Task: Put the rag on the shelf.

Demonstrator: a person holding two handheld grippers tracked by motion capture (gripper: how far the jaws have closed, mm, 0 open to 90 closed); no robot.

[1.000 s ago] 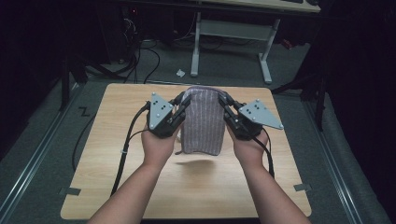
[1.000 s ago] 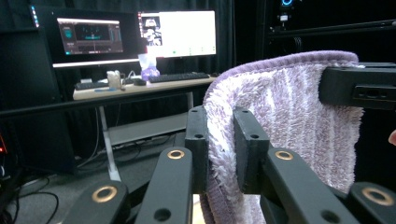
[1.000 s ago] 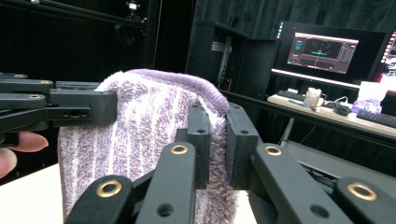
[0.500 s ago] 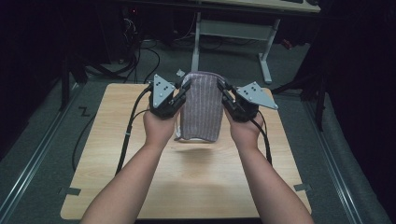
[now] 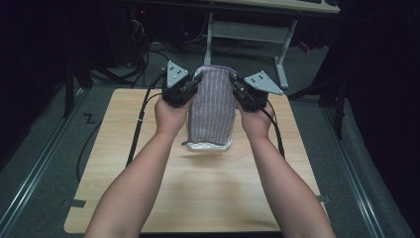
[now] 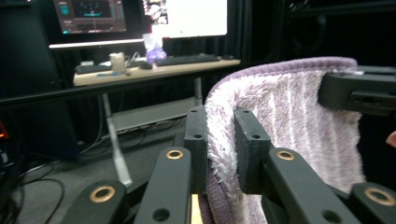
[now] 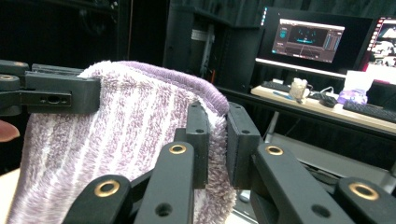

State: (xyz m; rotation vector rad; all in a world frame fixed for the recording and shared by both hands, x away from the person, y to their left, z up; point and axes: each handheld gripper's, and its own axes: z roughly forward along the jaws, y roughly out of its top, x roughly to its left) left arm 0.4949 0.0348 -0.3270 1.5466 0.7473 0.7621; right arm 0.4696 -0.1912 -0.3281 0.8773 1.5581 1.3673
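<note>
Purple striped towel [image 5: 212, 106] hangs clear above the wooden surface [image 5: 198, 183], long axis vertical, free hem nearest. Farther up, left claw [image 5: 190, 87] and right claw [image 5: 235, 85] each pinch a top corner, level, one per side; neither hand is nearer.

Both forearms are bare, with no sleeves to see. The left claw [image 5: 192, 85] and the right claw [image 5: 234, 84] are black, and each carries a grey three-cornered plate on top with small dark holes. A black cable [image 5: 140, 116] trails from each one. Seen close, the left claw [image 6: 219, 140] and the right claw [image 7: 215, 137] have blocky black jaws on arms with brass-coloured rings around the screw holes.
</note>
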